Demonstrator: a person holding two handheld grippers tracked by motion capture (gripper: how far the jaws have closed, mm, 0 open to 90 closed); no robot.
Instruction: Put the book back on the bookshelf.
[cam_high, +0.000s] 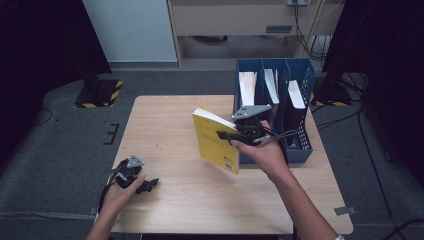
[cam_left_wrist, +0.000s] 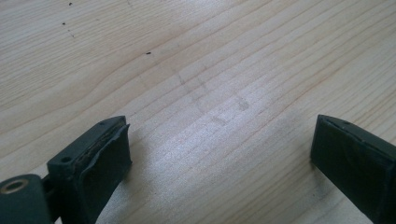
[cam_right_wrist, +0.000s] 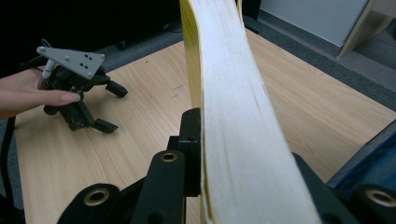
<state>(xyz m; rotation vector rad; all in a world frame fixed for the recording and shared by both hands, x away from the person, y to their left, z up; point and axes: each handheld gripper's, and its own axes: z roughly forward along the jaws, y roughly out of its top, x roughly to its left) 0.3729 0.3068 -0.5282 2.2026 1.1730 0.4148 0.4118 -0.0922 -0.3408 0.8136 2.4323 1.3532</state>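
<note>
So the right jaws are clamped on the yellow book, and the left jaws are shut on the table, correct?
Not quite. The right gripper does clamp the yellow book, but the left gripper is open: the left gripper view shows its jaws wide apart over bare table.

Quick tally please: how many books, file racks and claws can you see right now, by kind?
Books: 4: the yellow book clamped in the right claw, plus three standing in the rack
Blue file rack: 1
Claws: 2: the right one, and the left claw resting open on the table
Total: 7
</note>
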